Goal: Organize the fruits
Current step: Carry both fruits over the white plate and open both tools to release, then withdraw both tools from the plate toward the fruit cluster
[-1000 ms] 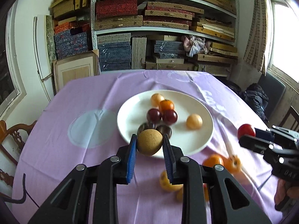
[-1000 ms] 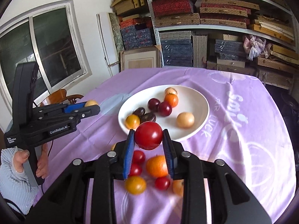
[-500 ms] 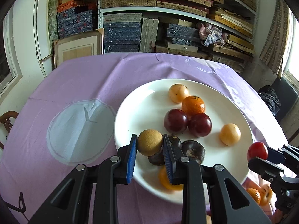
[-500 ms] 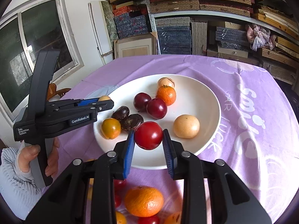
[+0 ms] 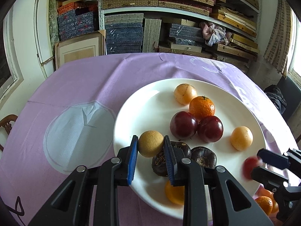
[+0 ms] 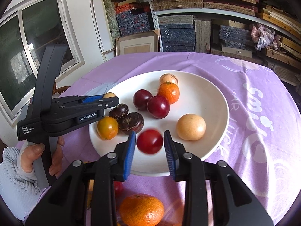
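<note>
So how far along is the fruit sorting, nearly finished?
Well along, not finished. The white plate already holds eight fruits, including two dark plums. In hand: the left gripper clamps a tan fruit above the plate; the right gripper has opened around a red fruit, blurred, apparently dropping. Left: a tangerine and others on the cloth.

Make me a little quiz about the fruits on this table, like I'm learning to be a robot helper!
1. True or false: the left gripper holds a tan fruit between its fingers.
2. How many dark red plums lie on the white plate next to the mandarin? A) one B) two C) four
3. Fill in: the tablecloth is ____ in colour.
Key: 1 true; 2 B; 3 purple.
</note>
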Demonstrator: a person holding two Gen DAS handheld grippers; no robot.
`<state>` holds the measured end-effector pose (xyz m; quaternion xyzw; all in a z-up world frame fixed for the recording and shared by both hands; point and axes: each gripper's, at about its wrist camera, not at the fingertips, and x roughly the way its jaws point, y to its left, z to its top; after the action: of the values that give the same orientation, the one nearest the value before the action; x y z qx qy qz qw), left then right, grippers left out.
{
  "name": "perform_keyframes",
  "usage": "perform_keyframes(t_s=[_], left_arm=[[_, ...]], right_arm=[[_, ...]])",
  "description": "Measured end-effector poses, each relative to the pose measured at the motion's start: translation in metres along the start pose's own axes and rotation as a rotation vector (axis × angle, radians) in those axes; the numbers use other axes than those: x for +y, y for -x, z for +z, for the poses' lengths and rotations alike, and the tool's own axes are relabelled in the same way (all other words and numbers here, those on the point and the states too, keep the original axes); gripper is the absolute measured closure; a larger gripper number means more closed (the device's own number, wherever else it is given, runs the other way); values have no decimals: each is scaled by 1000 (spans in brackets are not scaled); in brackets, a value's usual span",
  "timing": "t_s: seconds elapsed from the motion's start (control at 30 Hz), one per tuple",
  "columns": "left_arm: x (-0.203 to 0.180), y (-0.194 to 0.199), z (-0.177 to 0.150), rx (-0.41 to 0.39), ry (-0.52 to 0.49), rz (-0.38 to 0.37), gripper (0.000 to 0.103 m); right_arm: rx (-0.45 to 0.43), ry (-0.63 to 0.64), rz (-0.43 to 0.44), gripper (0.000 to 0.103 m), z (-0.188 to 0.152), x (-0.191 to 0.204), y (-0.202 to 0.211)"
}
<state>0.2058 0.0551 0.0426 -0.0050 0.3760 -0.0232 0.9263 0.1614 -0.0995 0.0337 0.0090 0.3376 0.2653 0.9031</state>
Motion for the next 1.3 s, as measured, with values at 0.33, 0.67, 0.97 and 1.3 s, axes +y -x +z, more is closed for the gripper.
perform_keyframes(t_s=[0.33, 0.67, 0.97, 1.3], left_arm=[[8, 25, 5, -44, 36, -19, 68], [-8, 94, -36, -67, -44, 7, 43], [-26, 122, -111, -8, -88, -31, 37], [-59, 114, -132, 11, -177, -40, 37]], right_arm=[[-93, -3, 0, 41, 8, 2, 36], [-194, -34, -17, 7, -8, 9, 121], [-258, -141, -38, 4, -76, -16, 164], [-280, -229, -32, 4, -95, -40, 170]])
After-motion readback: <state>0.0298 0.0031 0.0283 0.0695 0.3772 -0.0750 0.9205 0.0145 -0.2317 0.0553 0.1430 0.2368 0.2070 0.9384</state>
